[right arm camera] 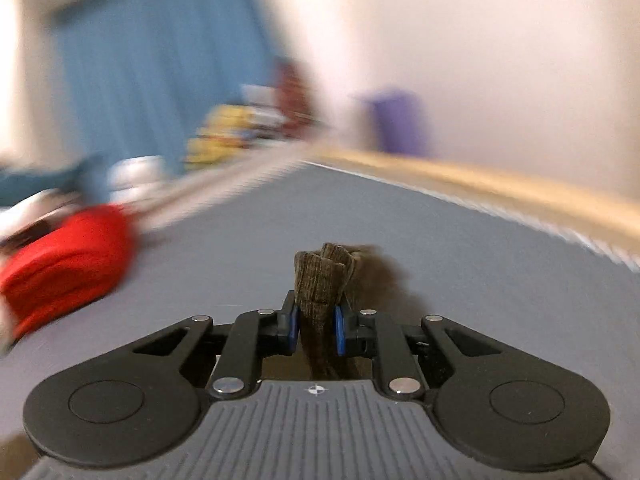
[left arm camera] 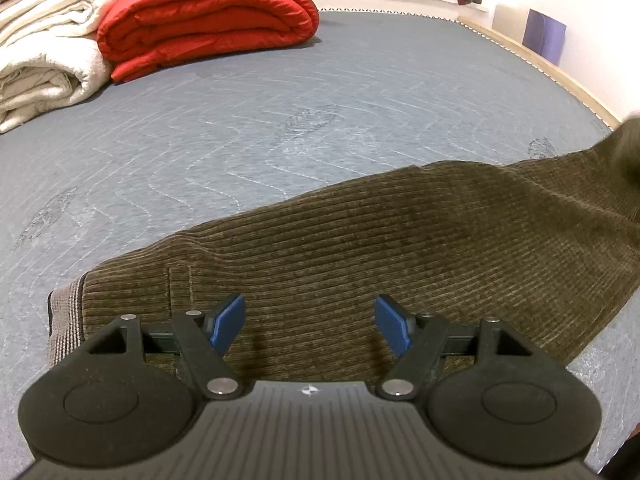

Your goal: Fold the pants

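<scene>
Here the olive-brown corduroy pants (left arm camera: 360, 248) are lying across the lower half of the left wrist view on the grey quilted mattress (left arm camera: 280, 120), their striped waistband (left arm camera: 64, 312) sitting at lower left. The left gripper (left arm camera: 310, 326) is hovering over them with its jaws spread wide and nothing between the blue pads (left arm camera: 230, 320). In the blurred right wrist view, the right gripper (right arm camera: 317, 330) is pinching a bunched fold of the pants (right arm camera: 322, 280) at lower centre. A red quilt (left arm camera: 208, 24) is sitting folded at upper left.
</scene>
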A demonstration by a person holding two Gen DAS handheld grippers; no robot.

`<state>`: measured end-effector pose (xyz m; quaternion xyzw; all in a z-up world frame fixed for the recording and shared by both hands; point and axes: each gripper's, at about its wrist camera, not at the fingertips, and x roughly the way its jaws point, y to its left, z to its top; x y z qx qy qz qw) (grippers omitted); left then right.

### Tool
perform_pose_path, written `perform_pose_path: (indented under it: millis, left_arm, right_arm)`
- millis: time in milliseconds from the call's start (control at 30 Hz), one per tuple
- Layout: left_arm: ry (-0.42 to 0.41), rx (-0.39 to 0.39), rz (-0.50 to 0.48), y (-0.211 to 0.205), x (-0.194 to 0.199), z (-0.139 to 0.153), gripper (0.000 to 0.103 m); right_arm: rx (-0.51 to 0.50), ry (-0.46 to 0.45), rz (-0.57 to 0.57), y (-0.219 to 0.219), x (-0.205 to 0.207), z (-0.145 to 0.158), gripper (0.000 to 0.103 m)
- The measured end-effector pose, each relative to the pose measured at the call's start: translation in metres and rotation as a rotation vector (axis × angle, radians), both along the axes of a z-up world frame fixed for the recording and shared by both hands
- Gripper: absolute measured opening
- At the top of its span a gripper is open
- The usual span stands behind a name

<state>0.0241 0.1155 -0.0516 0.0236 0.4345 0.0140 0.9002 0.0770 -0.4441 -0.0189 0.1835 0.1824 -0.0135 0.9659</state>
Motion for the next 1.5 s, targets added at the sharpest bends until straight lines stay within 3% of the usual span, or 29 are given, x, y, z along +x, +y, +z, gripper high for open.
perform_pose_path:
  millis: [100,167,267,333,400,433,500,633,667,767,867,1033,1133,1167,1267,1400,1500]
  left_arm:
    - [0.004,0.002,-0.001,-0.003,0.001,-0.001,0.077]
    - [0.008,0.004,-0.003,-0.006,0.002,-0.002,0.077]
    - [0.013,0.009,-0.006,-0.01,0.004,-0.002,0.077]
    - [0.013,0.003,-0.008,-0.012,0.005,0.0,0.077]
    - [0.011,-0.004,-0.011,-0.013,0.004,0.001,0.077]
    - [0.008,-0.01,-0.012,-0.013,0.004,0.003,0.077]
    - [0.003,-0.025,-0.015,-0.015,0.004,0.006,0.077]
    - [-0.005,-0.053,-0.022,-0.02,0.006,0.013,0.077]
    - [-0.008,-0.06,-0.026,-0.022,0.007,0.015,0.077]
    - [-0.02,-0.069,-0.051,-0.034,0.008,0.019,0.077]
    - [-0.025,-0.065,-0.075,-0.045,0.008,0.017,0.077]
    - [-0.014,-0.034,-0.076,-0.044,0.007,0.01,0.077]
    - [-0.017,-0.028,-0.052,-0.035,0.006,0.01,0.077]
    - [-0.019,-0.028,-0.043,-0.032,0.005,0.011,0.077]
    - [-0.024,-0.031,-0.034,-0.025,0.004,0.012,0.077]
    - [-0.019,-0.015,-0.044,-0.025,0.003,0.01,0.077]
    - [-0.016,-0.011,-0.051,-0.025,0.003,0.008,0.077]
  right_arm:
    - [-0.122,-0.105,0.303,0.077,-0.015,0.018,0.018]
    - [-0.197,-0.116,0.525,0.127,-0.025,0.015,0.018]
    - [-0.322,-0.041,0.862,0.193,-0.04,-0.008,0.019]
    - [-0.419,0.025,1.03,0.225,-0.052,-0.028,0.019]
    - [-0.525,0.074,1.13,0.249,-0.065,-0.045,0.024]
    - [-0.56,0.104,1.161,0.257,-0.068,-0.051,0.032]
    - [-0.585,0.115,1.194,0.263,-0.072,-0.051,0.04]
    - [-0.453,0.121,1.211,0.253,-0.058,-0.02,0.044]
    - [-0.423,0.114,1.198,0.249,-0.055,-0.012,0.049]
    - [-0.411,0.118,1.143,0.247,-0.044,0.0,0.054]
    - [-0.465,0.163,1.118,0.257,-0.035,-0.012,0.054]
    - [-0.513,0.201,1.17,0.275,-0.041,-0.038,0.054]
    - [-0.546,0.213,1.19,0.28,-0.043,-0.05,0.051]
    - [-0.512,0.224,1.185,0.278,-0.04,-0.051,0.035]
    - [-0.396,0.223,1.162,0.266,-0.032,-0.04,0.02]
    - [-0.284,0.172,1.175,0.246,-0.031,-0.02,0.017]
    - [-0.351,0.18,1.281,0.242,-0.044,-0.021,0.017]
